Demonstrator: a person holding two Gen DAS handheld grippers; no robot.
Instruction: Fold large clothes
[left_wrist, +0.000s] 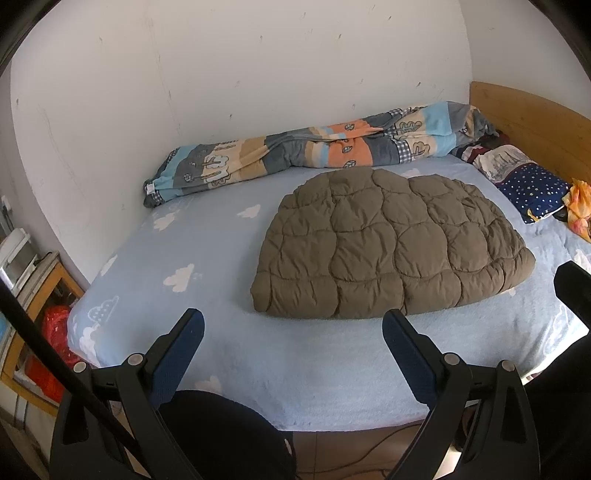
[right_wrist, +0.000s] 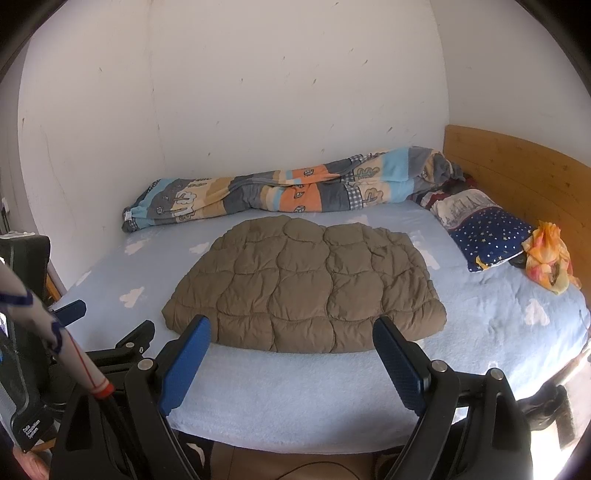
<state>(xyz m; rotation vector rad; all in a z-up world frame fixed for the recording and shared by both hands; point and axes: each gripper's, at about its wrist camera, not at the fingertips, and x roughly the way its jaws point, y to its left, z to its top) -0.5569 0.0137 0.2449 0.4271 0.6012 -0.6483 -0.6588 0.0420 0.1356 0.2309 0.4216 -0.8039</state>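
left gripper (left_wrist: 293, 325) spread wide, holding nothing, raised over near edge of bed (left_wrist: 221, 354). right gripper (right_wrist: 291, 334) likewise wide apart and bare. brown quilted jacket (left_wrist: 391, 251) lying folded mid-mattress, near rolled striped blanket (left_wrist: 295, 153) along wall.

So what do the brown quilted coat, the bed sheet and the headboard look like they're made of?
Brown quilted coat: likely a smooth synthetic shell over puffy filling, judging by the stitched, bulging panels.
Bed sheet: looks like a fuzzy fleece or terry, with a matte nap.
Headboard: wood or wood veneer, showing pale grain and plank lines.
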